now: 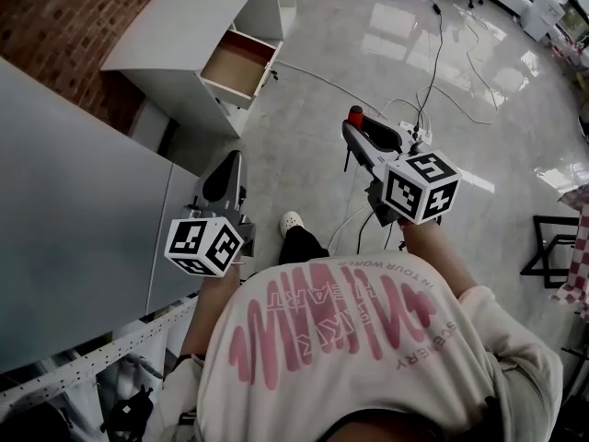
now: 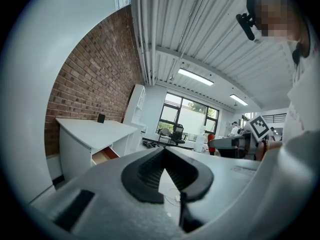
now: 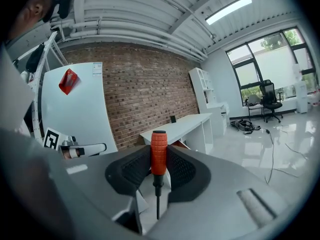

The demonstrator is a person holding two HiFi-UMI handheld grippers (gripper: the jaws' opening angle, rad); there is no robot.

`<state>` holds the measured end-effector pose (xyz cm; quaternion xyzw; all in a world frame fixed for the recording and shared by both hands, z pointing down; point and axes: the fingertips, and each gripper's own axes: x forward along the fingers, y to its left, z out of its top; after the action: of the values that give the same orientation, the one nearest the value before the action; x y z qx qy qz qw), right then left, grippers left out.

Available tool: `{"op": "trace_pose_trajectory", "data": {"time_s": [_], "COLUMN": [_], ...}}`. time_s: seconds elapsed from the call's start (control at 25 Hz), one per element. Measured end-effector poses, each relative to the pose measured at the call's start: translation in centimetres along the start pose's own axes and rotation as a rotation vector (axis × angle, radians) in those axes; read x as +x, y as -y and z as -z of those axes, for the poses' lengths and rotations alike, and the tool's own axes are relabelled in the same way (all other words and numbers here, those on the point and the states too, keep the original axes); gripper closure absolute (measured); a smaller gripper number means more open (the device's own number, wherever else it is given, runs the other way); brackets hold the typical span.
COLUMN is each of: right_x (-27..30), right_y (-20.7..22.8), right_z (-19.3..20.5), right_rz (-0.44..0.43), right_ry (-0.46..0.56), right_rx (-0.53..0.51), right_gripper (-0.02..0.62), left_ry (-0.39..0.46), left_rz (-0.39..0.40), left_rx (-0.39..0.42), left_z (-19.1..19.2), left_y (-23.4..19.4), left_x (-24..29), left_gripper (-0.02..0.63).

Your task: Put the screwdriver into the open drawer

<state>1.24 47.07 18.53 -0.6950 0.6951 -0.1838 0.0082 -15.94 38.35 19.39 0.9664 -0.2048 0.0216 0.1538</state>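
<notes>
An orange-handled screwdriver (image 3: 159,153) stands between the pads of my right gripper (image 3: 159,156), handle at the jaw tips, thin shaft running back toward the camera. In the head view that gripper (image 1: 354,127) is held out over the floor, with the red handle (image 1: 355,114) at its tip. My left gripper (image 1: 227,168) is lower left, its pads meeting at the tips with nothing between them (image 2: 164,151). The open drawer (image 1: 237,65) juts from a white desk (image 1: 175,26) ahead at upper left, its wooden bottom bare. The same drawer (image 2: 102,156) shows in the left gripper view.
A large white panel (image 1: 64,201) fills the left side beside me. Cables (image 1: 433,63) trail over the glossy floor ahead and to the right. A black frame stand (image 1: 552,247) is at the right edge. A brick wall (image 3: 145,99) backs the desk; my shoe (image 1: 291,221) shows below.
</notes>
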Motion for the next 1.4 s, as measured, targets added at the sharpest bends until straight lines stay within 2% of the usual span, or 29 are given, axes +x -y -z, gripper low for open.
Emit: {"op": "trace_pose_trajectory", "data": {"time_s": [0.4, 0.52, 0.6, 0.68, 0.8, 1.08, 1.4], "right_x": [10.0, 11.7, 12.4, 12.8, 13.6, 16.4, 20.1], "right_y": [1.2, 1.6, 2.0, 2.2, 2.5, 2.8, 2.2], "right_z": [-5.7, -7.5, -8.8, -9.8, -10.7, -11.4, -9.7], "right_rz": [0.038, 0.062, 0.076, 0.090, 0.105, 0.093, 0.031], "right_ry": [0.021, 0.036, 0.053, 0.062, 0.076, 0.092, 0.051], "right_rx": [-0.009, -0.019, -0.021, -0.020, -0.021, -0.027, -0.025], "right_gripper": [0.486, 0.486, 0.486, 0.486, 0.486, 0.486, 0.486], "left_ry": [-0.001, -0.031, -0.020, -0.003, -0.003, -0.006, -0.016], "left_rz": [0.100, 0.164, 0.188, 0.195, 0.201, 0.226, 0.179], "left_rx": [0.026, 0.063, 0.088, 0.076, 0.046, 0.051, 0.017], "left_z": [-5.8, -6.8, -8.2, -9.2, -9.1, -9.3, -7.6], "left_y": [-6.3, -7.2, -7.7, -8.3, -9.0, -10.6, -13.1], "left_x": [8.6, 11.2, 12.4, 13.1, 13.9, 14.8, 14.3], "left_gripper": [0.605, 0.606, 0.604, 0.604, 0.606, 0.604, 0.604]}}
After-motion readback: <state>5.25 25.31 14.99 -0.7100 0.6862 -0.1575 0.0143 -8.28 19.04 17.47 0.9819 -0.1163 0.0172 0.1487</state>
